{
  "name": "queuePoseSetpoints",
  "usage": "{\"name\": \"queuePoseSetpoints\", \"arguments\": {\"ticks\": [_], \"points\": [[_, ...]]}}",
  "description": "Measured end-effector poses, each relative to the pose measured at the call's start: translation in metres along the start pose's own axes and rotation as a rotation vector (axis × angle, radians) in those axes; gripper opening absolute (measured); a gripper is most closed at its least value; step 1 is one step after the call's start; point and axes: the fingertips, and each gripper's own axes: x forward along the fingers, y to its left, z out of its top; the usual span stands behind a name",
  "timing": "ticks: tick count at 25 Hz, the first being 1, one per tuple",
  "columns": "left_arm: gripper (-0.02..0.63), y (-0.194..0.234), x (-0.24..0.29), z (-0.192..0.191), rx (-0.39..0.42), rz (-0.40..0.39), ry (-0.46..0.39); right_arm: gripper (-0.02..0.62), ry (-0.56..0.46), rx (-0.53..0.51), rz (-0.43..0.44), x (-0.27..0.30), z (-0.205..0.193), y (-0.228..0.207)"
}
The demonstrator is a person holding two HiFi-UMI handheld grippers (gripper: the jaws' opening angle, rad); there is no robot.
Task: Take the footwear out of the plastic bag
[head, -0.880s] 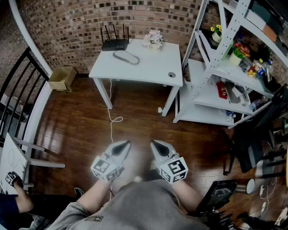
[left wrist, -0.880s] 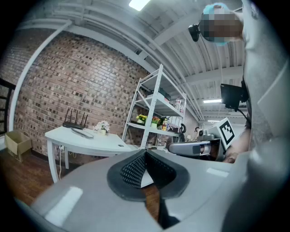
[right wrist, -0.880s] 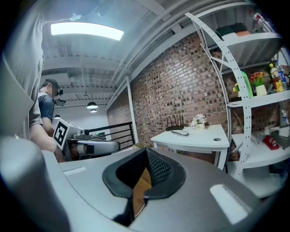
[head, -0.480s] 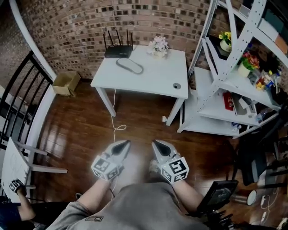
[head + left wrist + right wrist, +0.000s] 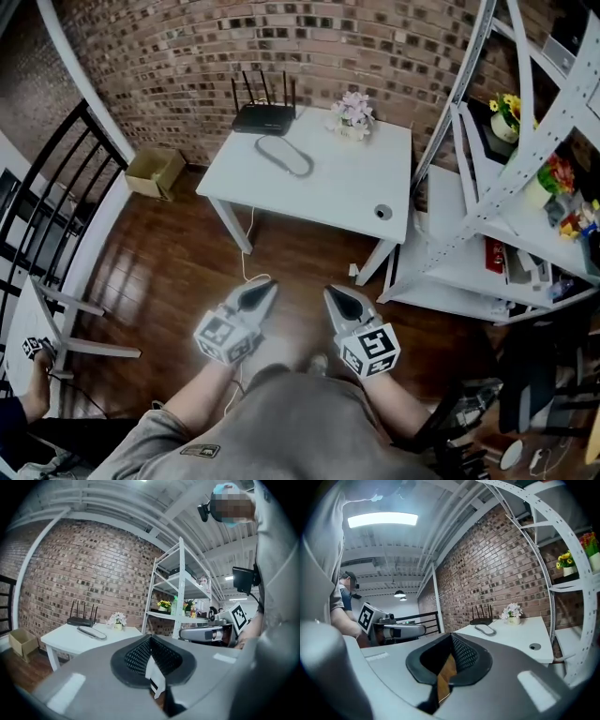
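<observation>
No footwear and no plastic bag show in any view. My left gripper and right gripper are held side by side in front of my body, above the wooden floor, both pointing toward a white table. Each is shut with nothing between its jaws. In the left gripper view the left gripper has its pads pressed together, and the right gripper shows beside it. In the right gripper view the right gripper is likewise closed, with the left gripper at its side.
On the table lie a black router, a grey looped object and a small pot of flowers. A white shelf unit stands at the right, a cardboard box and a black railing at the left. A white cable trails on the floor.
The table and shelf unit have shifted lower and to the right in the head view and look nearer. Both grippers stay shut and side by side.
</observation>
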Motion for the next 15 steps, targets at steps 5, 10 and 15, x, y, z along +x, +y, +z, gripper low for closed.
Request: {"name": "queuePoseSetpoints", "arguments": {"ticks": [5,10,15], "points": [[0.002,0.018,0.022,-0.002,-0.004,0.027,0.002,0.014,0.008,0.007,0.017,0.019,-0.001,-0.023],[0.002,0.047,0.043,-0.002,-0.013,0.039,0.000,0.014,0.009,0.017,0.015,0.046,-0.003,-0.044],[0.002,0.089,0.070,0.007,-0.024,0.025,0.008,0.014,0.023,0.024,-0.014,0.085,-0.001,-0.069]]}}
